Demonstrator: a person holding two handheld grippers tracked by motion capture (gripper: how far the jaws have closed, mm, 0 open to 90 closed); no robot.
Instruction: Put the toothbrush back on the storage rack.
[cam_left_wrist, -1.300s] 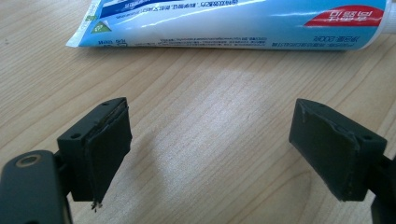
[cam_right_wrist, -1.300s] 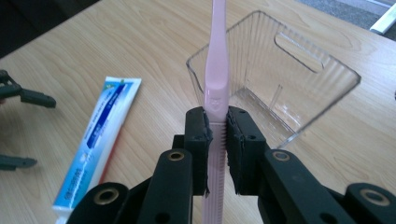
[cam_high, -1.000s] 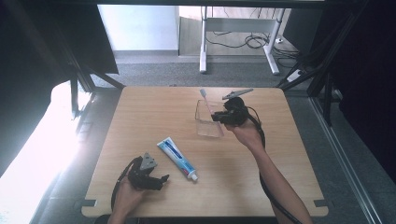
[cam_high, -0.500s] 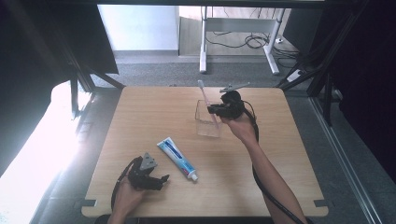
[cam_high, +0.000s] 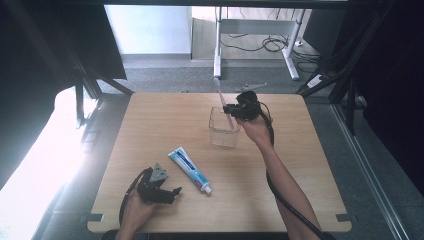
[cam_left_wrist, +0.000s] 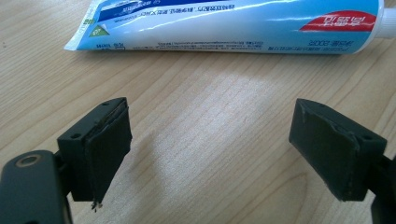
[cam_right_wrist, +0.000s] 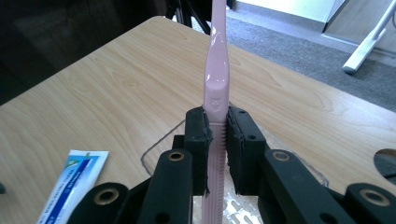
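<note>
Two jaws of my right gripper (cam_right_wrist: 217, 135) clamp a light, stiff, slippery pink toothbrush (cam_right_wrist: 217, 84) mid-handle over the clear cup (cam_high: 223, 128); my left gripper (cam_left_wrist: 210, 144) gapes empty beside the toothpaste tube (cam_left_wrist: 233, 25).

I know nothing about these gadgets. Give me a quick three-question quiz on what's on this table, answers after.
1. True or false: the right gripper is clamped on a pink toothbrush.
2. The clear cup sits: A) under the toothbrush B) beside the left gripper.
3. Fill in: the left gripper's jaws stand ___, facing the toothpaste tube.

Key: 1 true; 2 A; 3 open.
</note>
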